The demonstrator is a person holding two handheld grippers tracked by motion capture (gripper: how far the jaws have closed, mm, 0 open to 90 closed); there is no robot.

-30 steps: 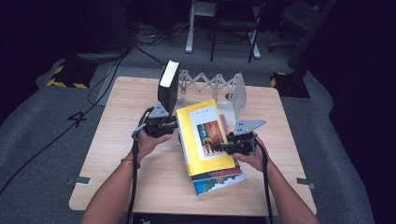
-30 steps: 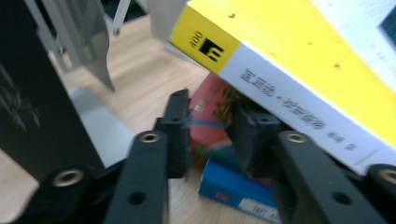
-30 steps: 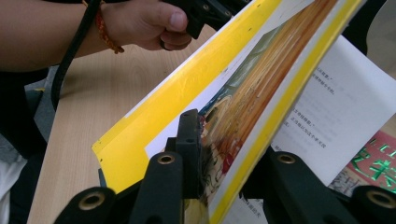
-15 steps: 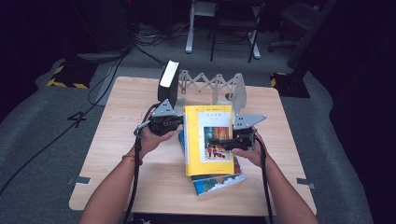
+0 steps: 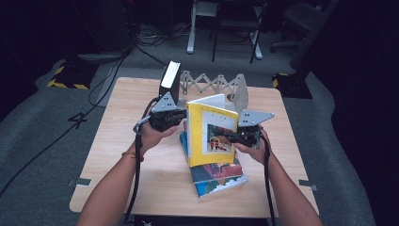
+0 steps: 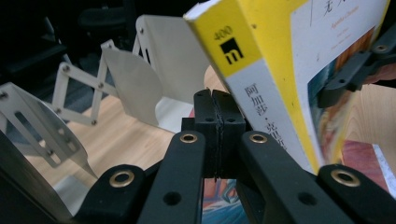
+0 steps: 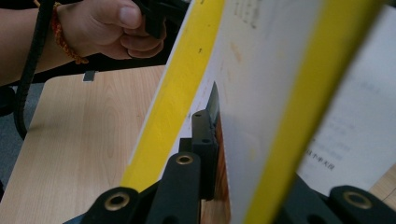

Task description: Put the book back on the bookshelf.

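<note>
Yellow book [image 5: 211, 134] clamped by right gripper [image 5: 234, 138]; left gripper [image 6: 219, 121] shut, empty.

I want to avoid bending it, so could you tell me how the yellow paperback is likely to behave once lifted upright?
The yellow paperback looks thick, so probably fairly stiff and weighty. Its soft cover may flex. With the right claw shut on its edge, it could pivot or sag.

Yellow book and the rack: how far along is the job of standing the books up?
Done: one black book stands in the folding rack. In hand: the yellow book is raised off the pile, nearly upright, with the right gripper shut on its cover and the shut left gripper beside its spine. Left: set it in the rack, then the colourful books lying flat on the table.
</note>
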